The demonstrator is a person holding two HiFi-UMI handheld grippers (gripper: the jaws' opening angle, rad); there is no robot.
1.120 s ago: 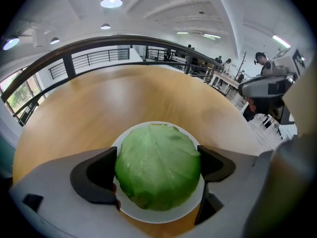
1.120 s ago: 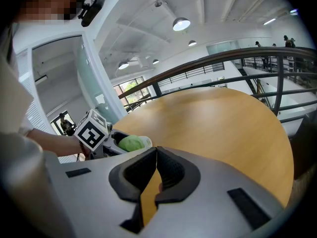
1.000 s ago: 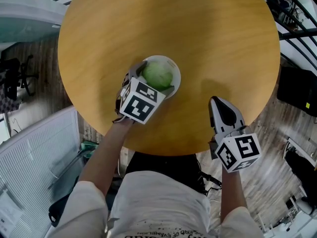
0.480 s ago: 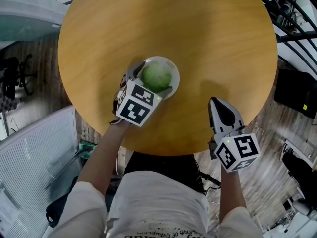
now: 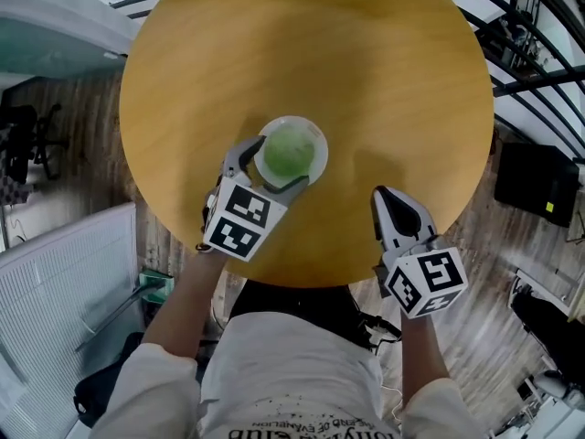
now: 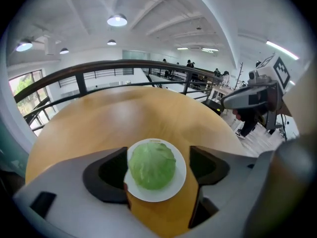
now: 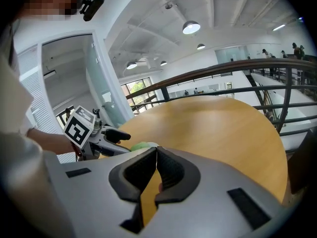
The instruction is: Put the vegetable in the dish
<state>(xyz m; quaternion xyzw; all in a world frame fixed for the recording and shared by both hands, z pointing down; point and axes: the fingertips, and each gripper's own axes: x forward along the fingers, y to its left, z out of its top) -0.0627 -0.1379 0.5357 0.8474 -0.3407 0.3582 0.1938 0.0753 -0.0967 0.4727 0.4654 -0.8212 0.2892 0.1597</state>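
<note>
**Head view.** The green vegetable (image 5: 289, 151) is lying in the white dish (image 5: 319, 136). The dish is standing on the round wooden table (image 5: 366, 71), just left of the frame's centre. The left gripper (image 5: 271, 169) is reaching in from the lower left. Its jaws are standing wide on either side of the dish and are closing, with the pads clear of the vegetable. The right gripper (image 5: 385, 196) is hovering at the lower right, over the table's near edge, with its jaws pressed together on nothing.
</note>
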